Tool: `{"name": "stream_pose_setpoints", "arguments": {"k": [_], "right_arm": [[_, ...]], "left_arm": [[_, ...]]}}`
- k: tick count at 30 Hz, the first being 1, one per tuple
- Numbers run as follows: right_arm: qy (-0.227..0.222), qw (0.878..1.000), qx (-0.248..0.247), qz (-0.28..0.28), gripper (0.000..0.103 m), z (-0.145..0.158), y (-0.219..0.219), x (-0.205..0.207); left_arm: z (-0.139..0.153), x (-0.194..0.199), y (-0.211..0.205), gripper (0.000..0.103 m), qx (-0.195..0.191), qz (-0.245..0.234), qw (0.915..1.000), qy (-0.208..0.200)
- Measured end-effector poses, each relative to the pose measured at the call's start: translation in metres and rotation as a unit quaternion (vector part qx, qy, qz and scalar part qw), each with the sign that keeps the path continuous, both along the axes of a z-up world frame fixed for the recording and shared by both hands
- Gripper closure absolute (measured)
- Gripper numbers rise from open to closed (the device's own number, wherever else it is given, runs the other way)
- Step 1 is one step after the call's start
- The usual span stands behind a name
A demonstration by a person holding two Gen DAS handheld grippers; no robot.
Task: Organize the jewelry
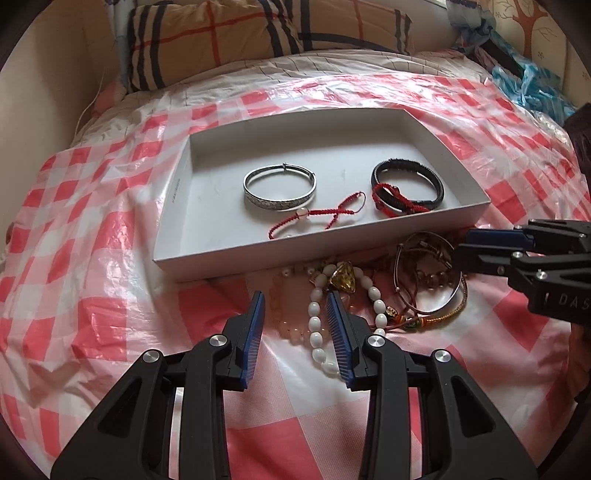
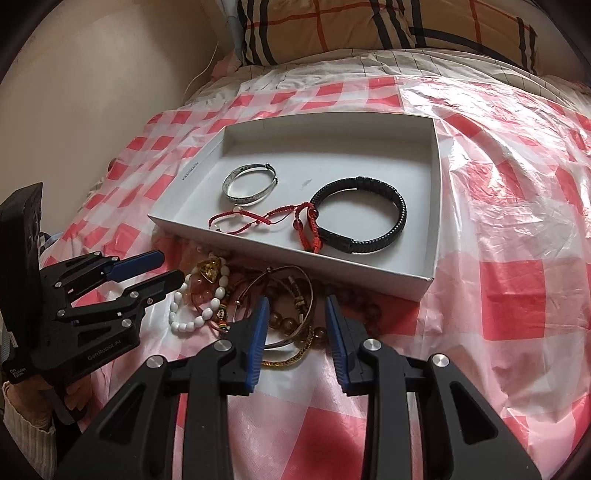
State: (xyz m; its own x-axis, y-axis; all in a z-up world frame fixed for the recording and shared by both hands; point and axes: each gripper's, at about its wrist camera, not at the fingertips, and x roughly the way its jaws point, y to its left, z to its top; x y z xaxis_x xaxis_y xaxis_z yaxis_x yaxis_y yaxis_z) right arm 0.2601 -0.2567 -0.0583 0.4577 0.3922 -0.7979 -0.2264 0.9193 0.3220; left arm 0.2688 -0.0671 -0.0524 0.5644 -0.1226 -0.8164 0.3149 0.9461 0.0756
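A white shallow box lies on the bed. It holds a silver bangle, a black braided bracelet and red cord bracelets. A pile of loose jewelry lies in front of the box: a white bead bracelet, an amber pendant, thin bangles and brown beads. My left gripper is open over the white beads. My right gripper is open over the bangles.
A red-and-white checked plastic sheet covers the bed. A plaid pillow lies at the head. A beige wall is on the left. Blue cloth and bags sit at the far right.
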Motion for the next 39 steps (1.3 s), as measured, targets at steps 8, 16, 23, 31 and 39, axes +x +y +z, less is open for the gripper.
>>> {"name": "stream_pose_setpoints", "arguments": {"k": [8, 16, 23, 31, 39], "right_arm": [[0.011, 1.000, 0.008, 0.000, 0.072, -0.006, 0.002, 0.008], [0.008, 1.000, -0.006, 0.004, 0.097, -0.008, 0.007, 0.009], [-0.011, 1.000, 0.005, 0.002, 0.098, 0.005, 0.000, 0.004], [-0.020, 1.000, 0.013, 0.002, 0.098, 0.013, -0.006, 0.000], [0.011, 0.999, 0.032, -0.001, 0.073, 0.002, -0.011, 0.005]], "left_arm": [[-0.012, 0.001, -0.006, 0.070, 0.013, -0.017, 0.9996, 0.016], [-0.010, -0.002, -0.013, 0.096, 0.004, -0.052, 0.9984, 0.021], [0.021, -0.001, 0.012, 0.096, -0.119, -0.064, 0.9907, 0.014], [0.044, -0.005, 0.024, 0.096, -0.227, -0.074, 0.9711, -0.010], [0.049, -0.006, 0.017, 0.096, -0.231, -0.070, 0.9702, -0.024]]}}
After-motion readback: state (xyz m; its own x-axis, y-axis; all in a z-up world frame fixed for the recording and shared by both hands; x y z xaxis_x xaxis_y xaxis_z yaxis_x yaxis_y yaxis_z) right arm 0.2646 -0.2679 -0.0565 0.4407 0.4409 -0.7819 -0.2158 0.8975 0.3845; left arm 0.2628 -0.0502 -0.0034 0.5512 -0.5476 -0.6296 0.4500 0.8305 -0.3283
